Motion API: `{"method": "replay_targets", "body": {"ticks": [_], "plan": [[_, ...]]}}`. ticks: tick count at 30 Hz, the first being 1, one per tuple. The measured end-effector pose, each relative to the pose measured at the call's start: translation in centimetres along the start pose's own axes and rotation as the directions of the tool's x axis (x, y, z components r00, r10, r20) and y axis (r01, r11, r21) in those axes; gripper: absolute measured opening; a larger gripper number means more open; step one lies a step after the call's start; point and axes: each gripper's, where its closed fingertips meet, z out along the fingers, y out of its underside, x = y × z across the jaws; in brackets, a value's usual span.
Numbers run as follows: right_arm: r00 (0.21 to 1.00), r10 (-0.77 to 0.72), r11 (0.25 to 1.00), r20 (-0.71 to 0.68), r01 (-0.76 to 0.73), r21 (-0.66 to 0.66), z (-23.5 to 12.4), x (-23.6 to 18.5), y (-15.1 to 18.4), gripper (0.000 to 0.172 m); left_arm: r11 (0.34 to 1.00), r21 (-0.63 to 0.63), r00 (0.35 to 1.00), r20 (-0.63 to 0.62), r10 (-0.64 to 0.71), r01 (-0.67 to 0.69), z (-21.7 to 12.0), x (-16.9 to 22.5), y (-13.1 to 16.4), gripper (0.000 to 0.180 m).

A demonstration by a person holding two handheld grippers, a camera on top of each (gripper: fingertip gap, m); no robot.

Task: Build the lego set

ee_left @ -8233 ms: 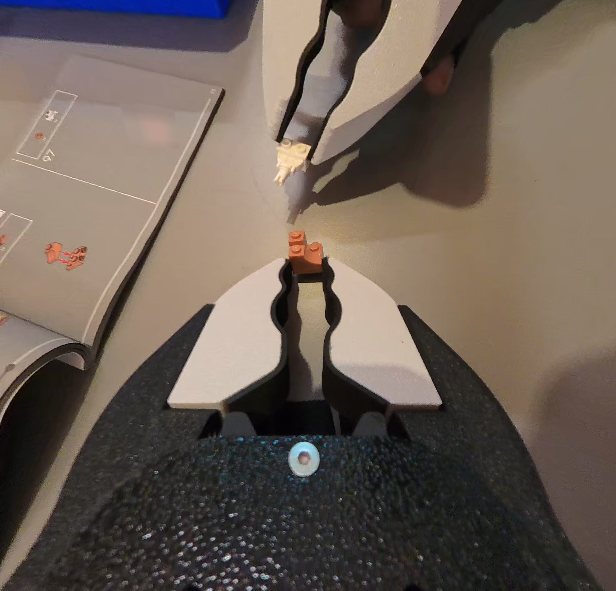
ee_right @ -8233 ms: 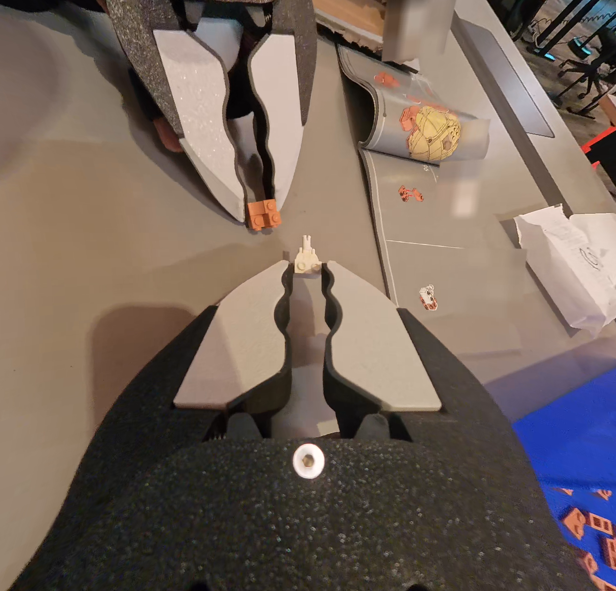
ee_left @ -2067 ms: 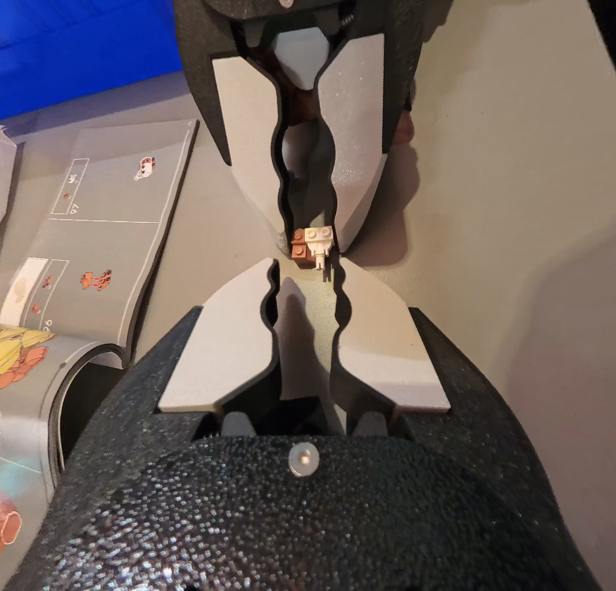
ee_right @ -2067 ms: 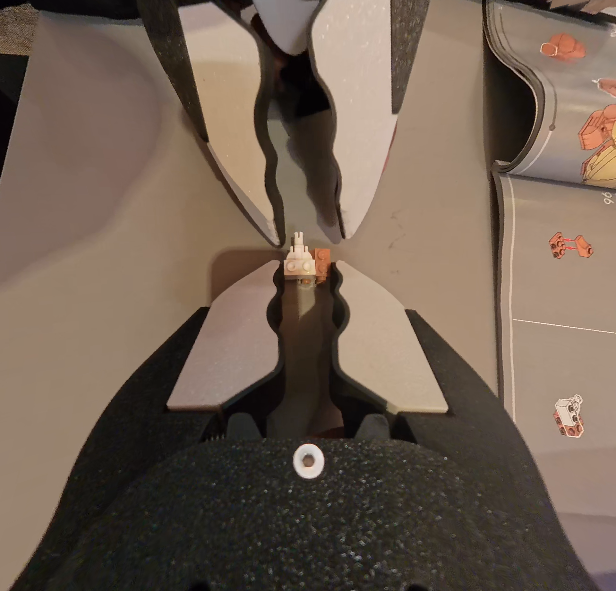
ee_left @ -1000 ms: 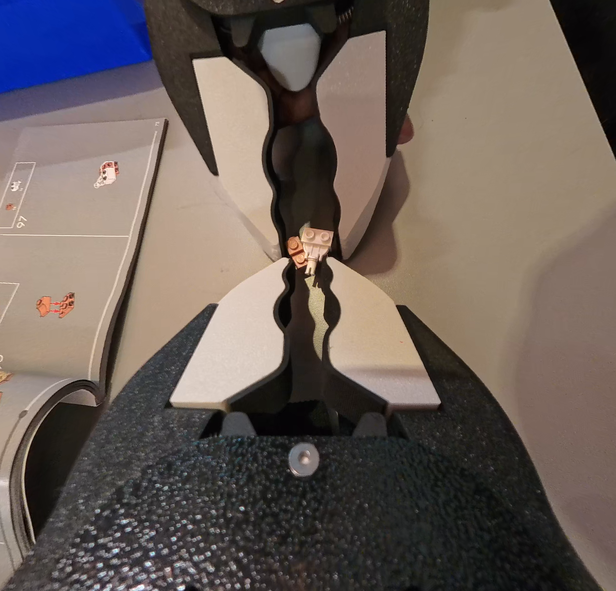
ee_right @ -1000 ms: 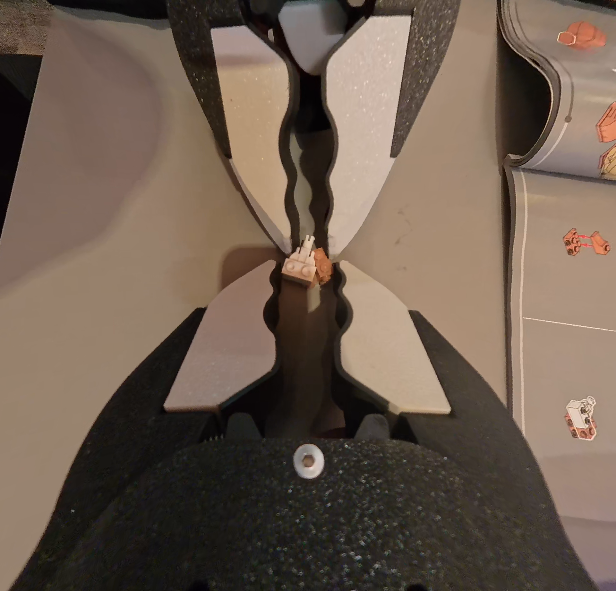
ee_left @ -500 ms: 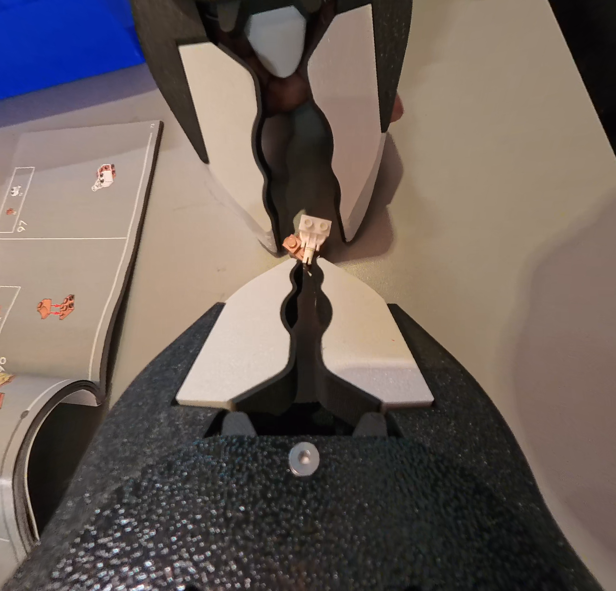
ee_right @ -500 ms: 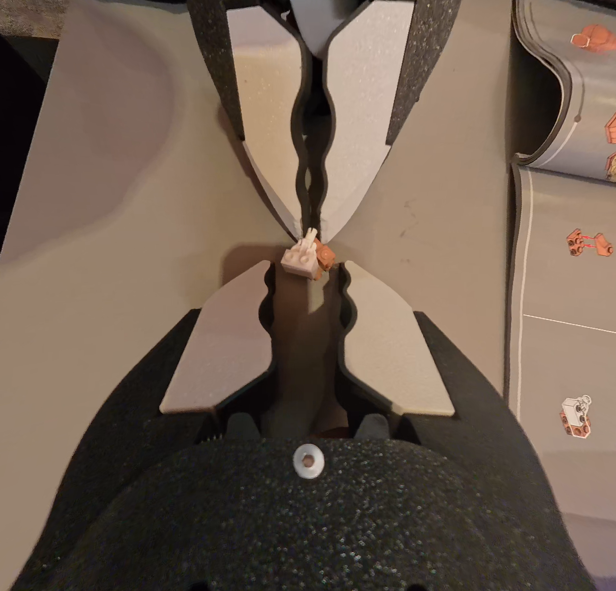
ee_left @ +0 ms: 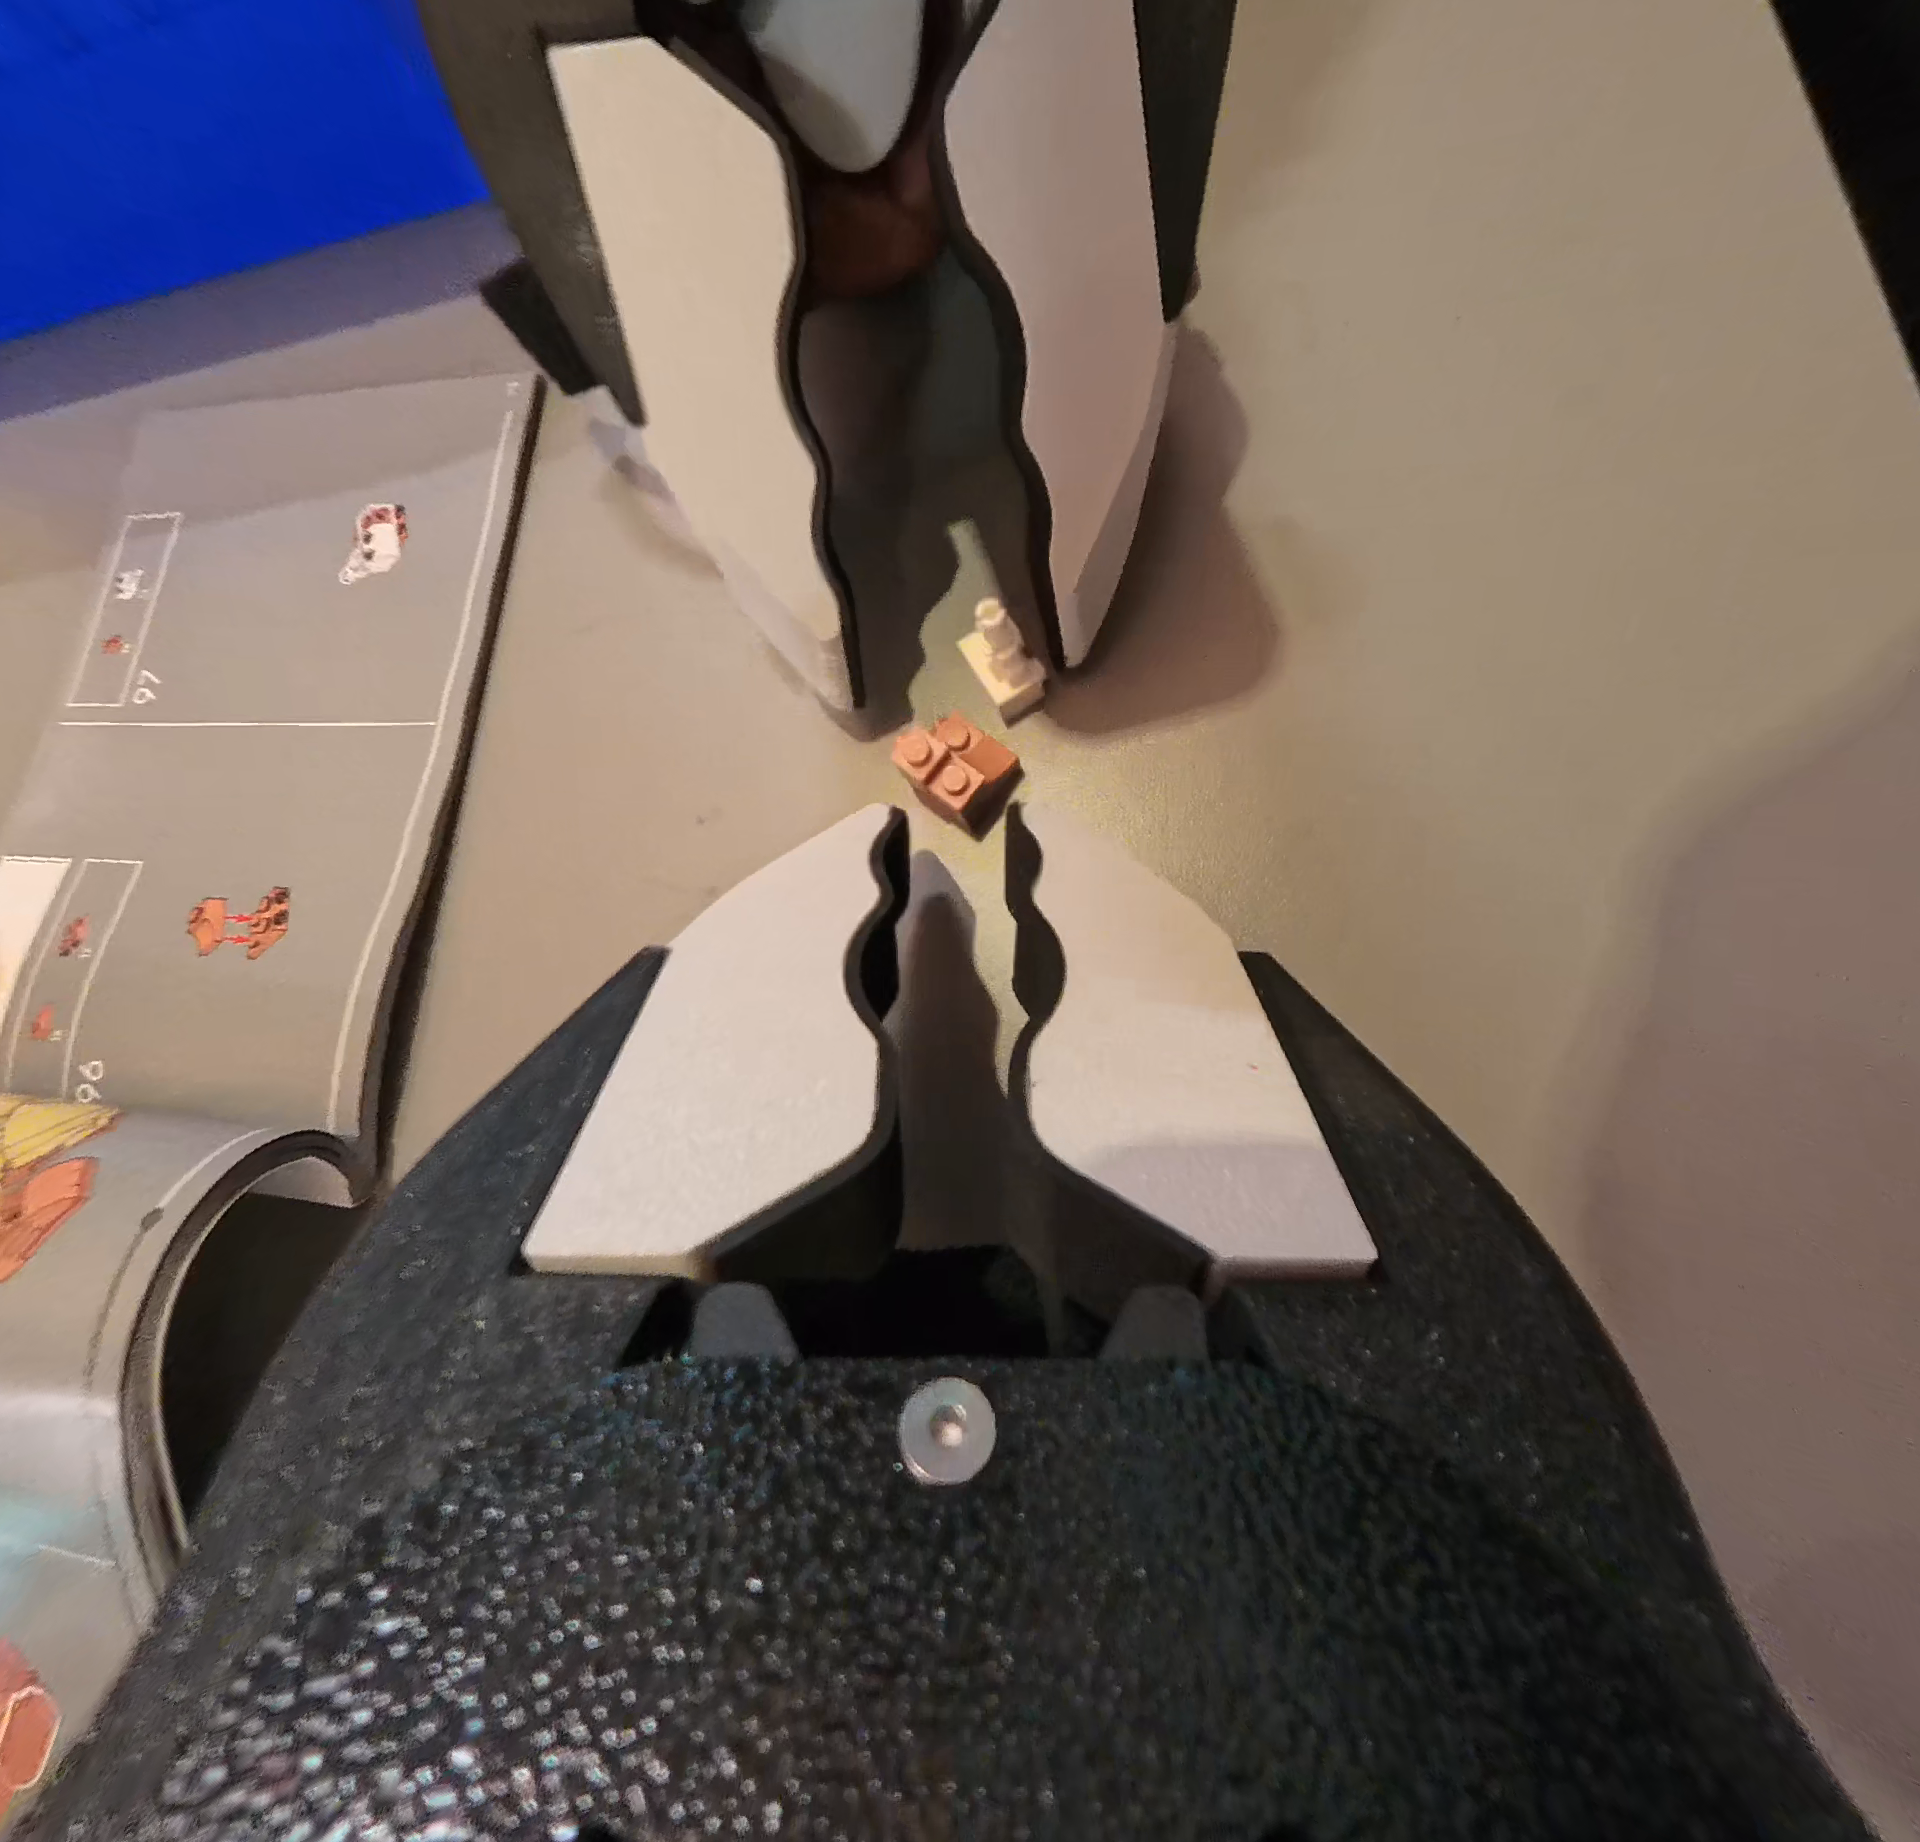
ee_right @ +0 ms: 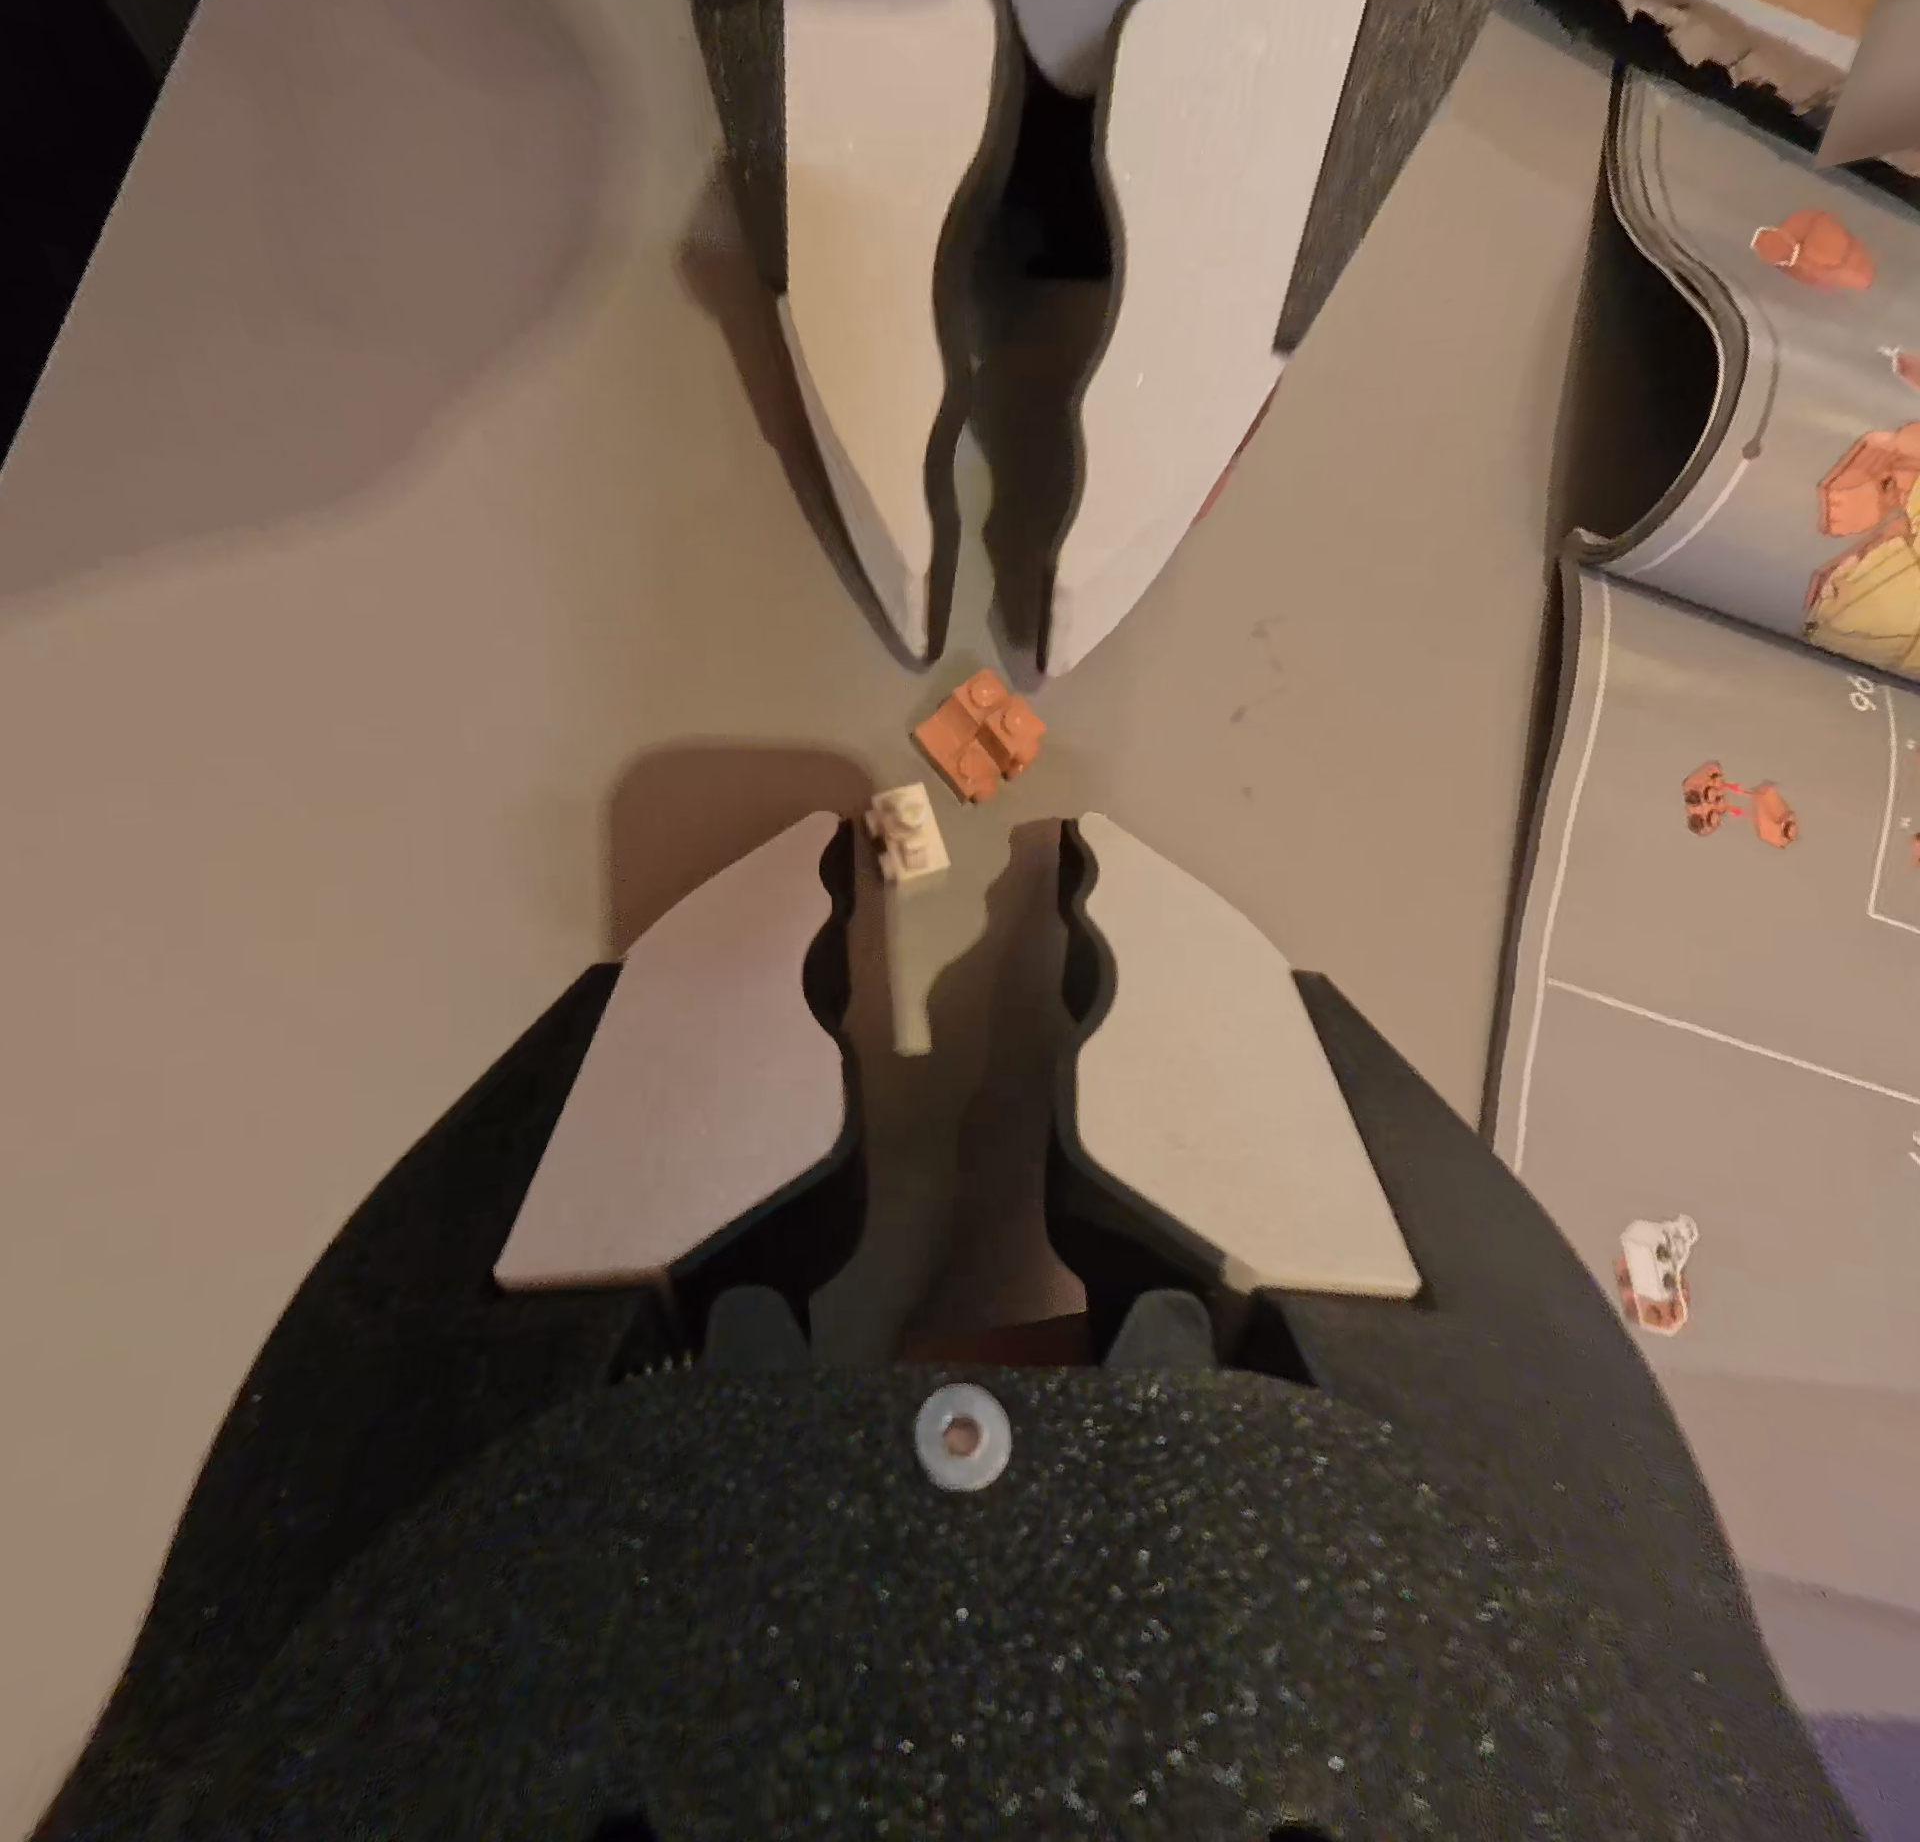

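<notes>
In the left wrist view, the left gripper point(ee_left: 956, 824) is seen parted and bare, with the orange brick point(ee_left: 956, 769) lying on the table point(ee_left: 1507, 649) at its 12 o'clock, where half a second earlier the joined pieces were pinched. In the right wrist view, the right gripper point(ee_right: 961, 842) is seen open and holding nothing, the white piece point(ee_right: 910, 833) now lying detached beside its fingertip at 9 o'clock. A blue bin point(ee_left: 208, 99) is seen at 10 o'clock in the left view; its contents cannot be told.

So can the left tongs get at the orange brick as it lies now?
Probably yes. The orange brick lies loose on the table just ahead of the open left tongs, nothing between them. The white piece sits apart, by the right tongs.
</notes>
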Motion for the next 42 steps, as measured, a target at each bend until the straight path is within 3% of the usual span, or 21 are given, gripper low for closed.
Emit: {"method": "replay_targets", "body": {"ticks": [9,14,17,28,37,42], "plan": [[0.997,0.073,0.997,0.012,-0.073,0.009,-0.7,-0.7,0.7,0.015,0.984,0.18,1.0,0.005,0.002,-0.003,-0.9,0.2,-3.6,0.011],[0.996,0.079,0.997,0.04,-0.079,0.003,-0.8,-1.0,0.9,0.019,0.991,0.073,0.993,-0.022,0.116,-0.115,0.8,0.0,-2.9,0.013],[0.996,0.076,0.997,0.056,-0.077,0.004,-1.0,-1.4,1.1,0.02,0.979,0.024,0.973,-0.102,0.206,-0.204,0.9,0.4,-2.8,0.013],[0.991,0.088,0.996,0.105,-0.089,0.006,-1.6,-2.2,1.6,0.023,0.868,-0.122,0.831,-0.38,0.407,-0.481,1.1,0.3,-3.6,0.01],[0.99,0.088,0.996,0.111,-0.09,0.008,-1.6,-2.3,1.6,0.023,0.854,-0.143,0.8,-0.454,0.393,-0.501,1.6,1.0,-3.0,0.006],[0.991,0.087,0.996,0.102,-0.088,0.01,-1.6,-2.1,1.6,0.024,0.898,-0.124,0.843,-0.418,0.339,-0.423,1.7,1.0,-2.9,0.004]]}}
